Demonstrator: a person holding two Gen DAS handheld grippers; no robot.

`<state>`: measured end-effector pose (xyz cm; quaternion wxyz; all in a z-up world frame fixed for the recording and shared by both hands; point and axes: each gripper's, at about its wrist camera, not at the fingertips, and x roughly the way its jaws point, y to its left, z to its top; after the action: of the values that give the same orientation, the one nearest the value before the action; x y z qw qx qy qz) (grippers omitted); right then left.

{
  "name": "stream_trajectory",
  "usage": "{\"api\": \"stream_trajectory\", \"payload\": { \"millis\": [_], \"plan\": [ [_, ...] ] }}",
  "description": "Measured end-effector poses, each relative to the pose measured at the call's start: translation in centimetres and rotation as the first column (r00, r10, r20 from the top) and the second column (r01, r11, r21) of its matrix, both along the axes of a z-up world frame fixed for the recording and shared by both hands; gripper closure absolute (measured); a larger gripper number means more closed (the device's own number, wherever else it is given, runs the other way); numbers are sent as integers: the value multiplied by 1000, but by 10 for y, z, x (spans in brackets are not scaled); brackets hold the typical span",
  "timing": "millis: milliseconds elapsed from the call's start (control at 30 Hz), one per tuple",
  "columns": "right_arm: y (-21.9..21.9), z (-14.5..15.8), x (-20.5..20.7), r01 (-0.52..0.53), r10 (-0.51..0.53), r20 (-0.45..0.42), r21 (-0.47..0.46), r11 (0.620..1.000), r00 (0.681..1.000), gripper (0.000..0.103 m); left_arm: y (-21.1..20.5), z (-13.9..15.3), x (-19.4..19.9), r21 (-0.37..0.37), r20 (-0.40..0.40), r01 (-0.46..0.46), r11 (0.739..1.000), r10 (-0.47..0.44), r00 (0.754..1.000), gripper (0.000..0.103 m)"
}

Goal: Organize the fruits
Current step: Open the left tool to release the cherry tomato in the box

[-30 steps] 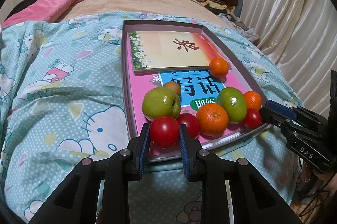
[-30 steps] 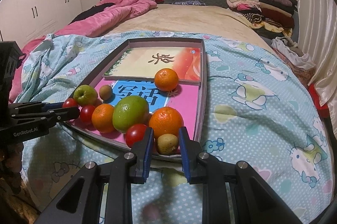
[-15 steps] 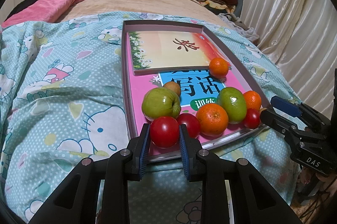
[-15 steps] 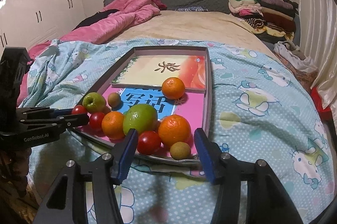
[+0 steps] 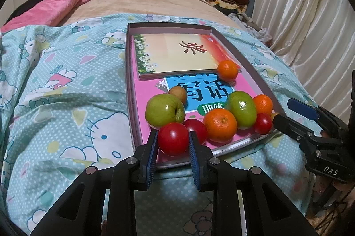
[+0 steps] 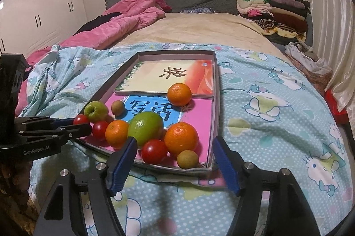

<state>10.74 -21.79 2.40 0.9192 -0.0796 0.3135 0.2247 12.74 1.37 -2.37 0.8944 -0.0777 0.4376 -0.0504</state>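
So from my end: bed's covered in a teal cartoon-cat blanket (image 6: pixel 266 107), and on it sits the shallow grey tray (image 5: pixel 131 89) with two books laid flat inside. All the fruit is bunched at the tray's near end, except one orange (image 6: pixel 179 94) further back by the upper book. My left gripper (image 5: pixel 173 142) is clenched on a red tomato (image 5: pixel 173 141) at the near-left corner. My right gripper (image 6: pixel 175 160) has just been opening, jaws wide, and the small brownish-green fruit (image 6: pixel 187 159) lies loose between them in the near-right corner.
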Motion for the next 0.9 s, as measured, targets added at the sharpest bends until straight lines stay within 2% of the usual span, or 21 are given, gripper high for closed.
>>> {"api": "stream_trajectory", "payload": {
  "millis": [100, 233, 333, 600, 700, 900],
  "plan": [
    [0, 0, 1, 5, -5, 1, -1, 1000, 1000, 31, 0, 2, -2, 2, 9, -3, 1000, 3, 1000, 73],
    [-2, 0, 2, 11, -11, 2, 6, 1000, 1000, 26, -2, 5, -4, 10, 19, -5, 1000, 5, 1000, 60],
    [-4, 0, 3, 21, -21, 3, 11, 1000, 1000, 25, -3, 7, -5, 11, 22, -4, 1000, 4, 1000, 58],
    [-7, 3, 2, 47, -47, 14, 23, 999, 999, 19, -2, 14, -10, 10, 42, -15, 1000, 15, 999, 41],
    [-8, 7, -2, 58, -59, 44, 23, 998, 997, 17, -1, 17, -15, 8, 51, -41, 999, 40, 998, 37],
    [-10, 20, -21, 89, -93, 128, 31, 996, 987, 6, -2, 28, -33, -3, 83, -76, 997, 76, 994, 27]
  ]
}}
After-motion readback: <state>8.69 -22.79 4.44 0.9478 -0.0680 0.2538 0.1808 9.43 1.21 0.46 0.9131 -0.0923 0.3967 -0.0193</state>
